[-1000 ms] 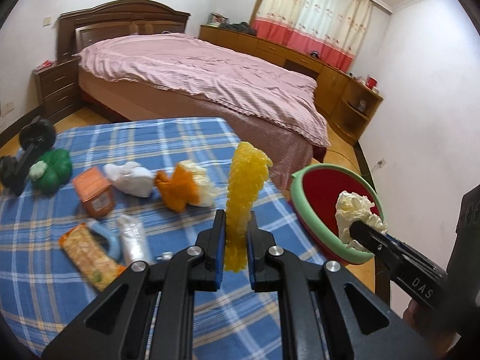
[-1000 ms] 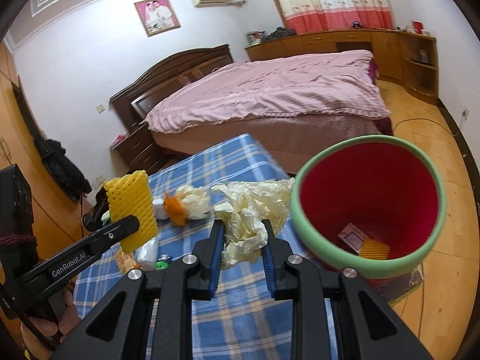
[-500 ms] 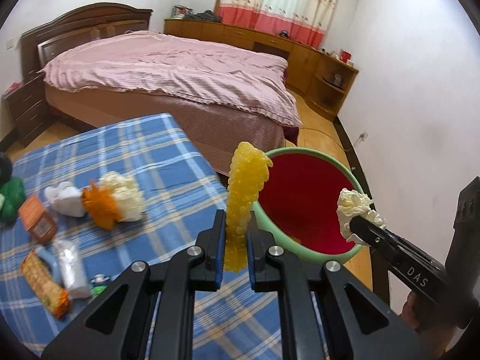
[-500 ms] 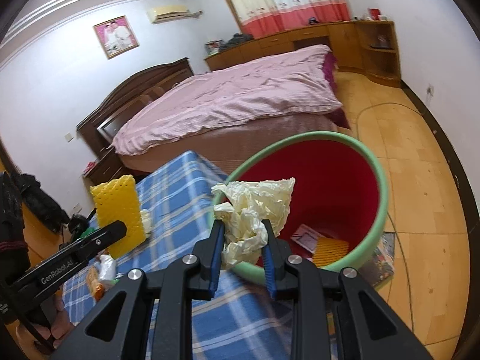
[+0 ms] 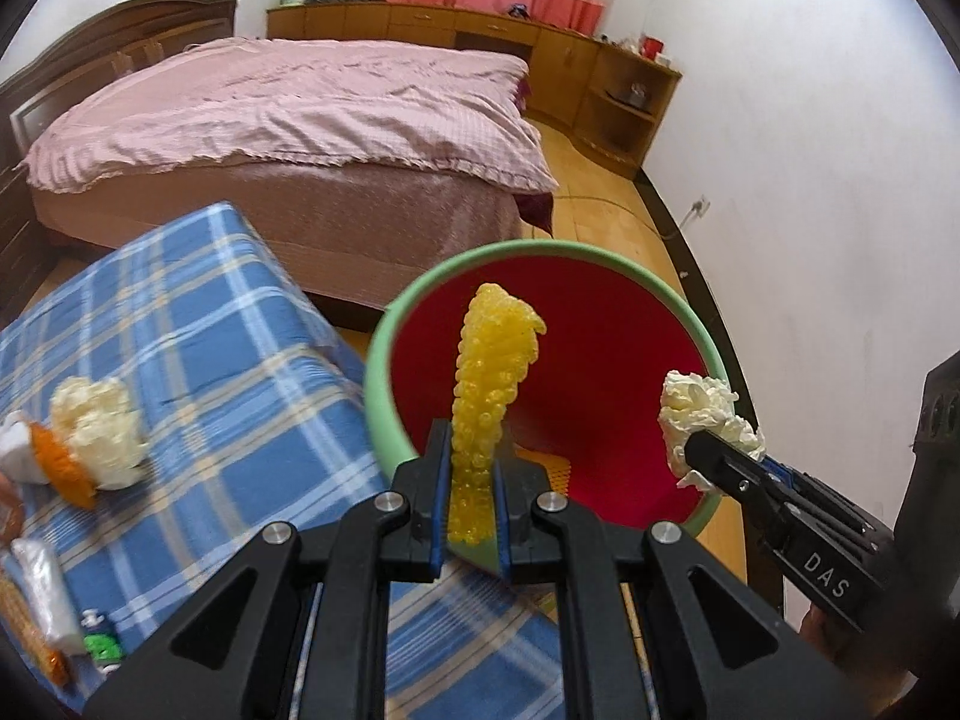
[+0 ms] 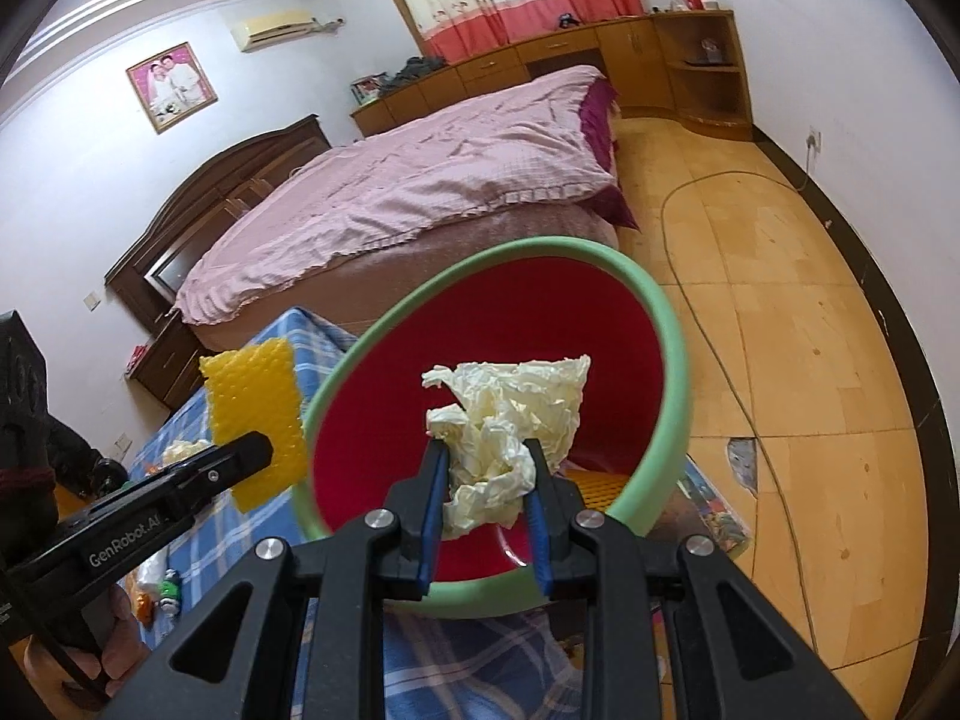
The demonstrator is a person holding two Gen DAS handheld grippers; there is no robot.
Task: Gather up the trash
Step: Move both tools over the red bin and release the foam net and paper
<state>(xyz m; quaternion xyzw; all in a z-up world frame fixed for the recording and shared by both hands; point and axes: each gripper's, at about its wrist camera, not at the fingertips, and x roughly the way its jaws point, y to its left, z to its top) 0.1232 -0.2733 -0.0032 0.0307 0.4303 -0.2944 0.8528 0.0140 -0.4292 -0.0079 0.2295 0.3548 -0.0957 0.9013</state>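
A: Yellow foam point(image 5: 492, 384) standing upright in the left gripper point(image 5: 471, 501), fingers clenched on its lower end, and it's held right in front of the bin's point(image 5: 384, 360) red mouth.

B: And the right gripper point(image 6: 487, 495) is grasping a crumpled tissue point(image 6: 510, 420), cream-coloured, also over the bin point(image 6: 672, 372). Fingers pinch its lower part and the rest fans out above them.

A: Both tools point forward toward the opening, left one over the near rim, right one coming in from the right side.

B: The left view catches the right gripper point(image 5: 714, 453) side-on, tissue point(image 5: 702, 414) bunched at its tip, just inside the far-right rim.

A: The right view returns the favour: left gripper point(image 6: 252, 450) at the left, foam point(image 6: 255, 408) flat-on as a yellow rectangle, just beside the green rim.

B: Inside the bin, the right view shows a yellow gridded piece point(image 6: 594, 483) low on the red wall. The left view shows a bit of it too point(image 5: 552, 471).

A: Only the left view shows the rest of the rubbish on the blue plaid bench point(image 5: 228, 372): a cream wad point(image 5: 99, 426), an orange scrap point(image 5: 63, 471), a clear wrapper point(image 5: 45, 594).

B: Behind it all, the pink bed point(image 5: 288, 114).
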